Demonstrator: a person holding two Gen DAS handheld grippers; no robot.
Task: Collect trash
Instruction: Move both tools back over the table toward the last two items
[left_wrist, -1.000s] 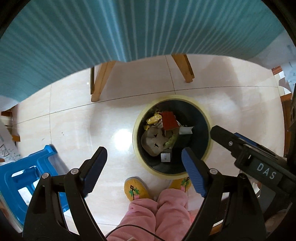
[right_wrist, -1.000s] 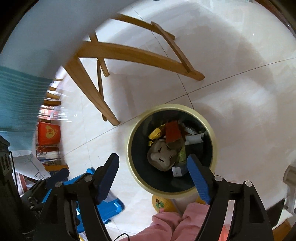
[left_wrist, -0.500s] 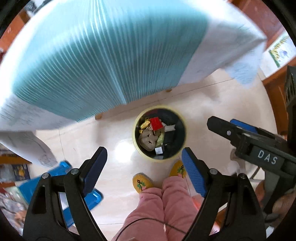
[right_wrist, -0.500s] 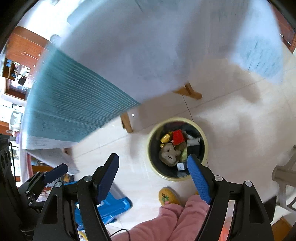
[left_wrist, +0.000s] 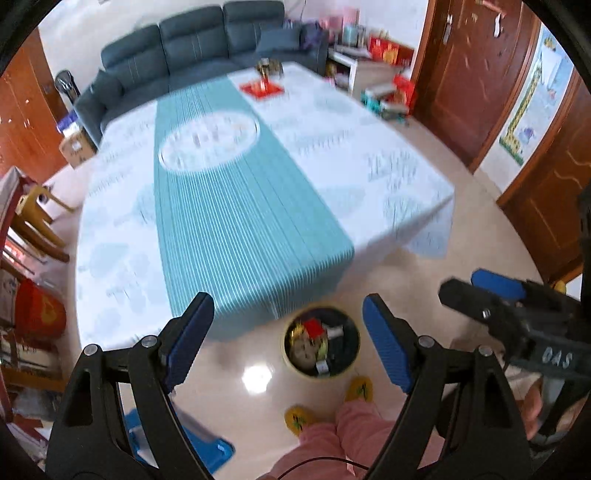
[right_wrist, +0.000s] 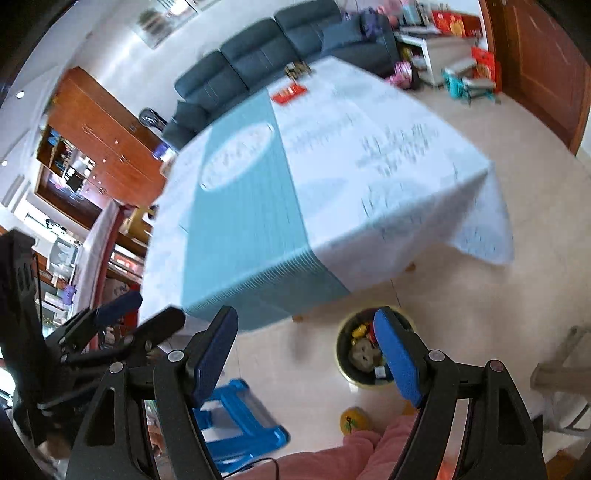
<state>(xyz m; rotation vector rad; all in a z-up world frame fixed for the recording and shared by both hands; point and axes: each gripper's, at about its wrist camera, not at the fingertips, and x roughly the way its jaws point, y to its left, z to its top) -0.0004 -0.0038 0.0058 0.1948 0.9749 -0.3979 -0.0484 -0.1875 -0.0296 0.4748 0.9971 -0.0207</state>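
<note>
Fingers of the left gripper stand wide apart, nothing between them. Beyond them on the tiled floor, a yellow-rimmed trash bin sits just below the edge of the table, wrappers and scraps inside. At right, the right gripper is likewise spread and empty, above the same bin.
</note>
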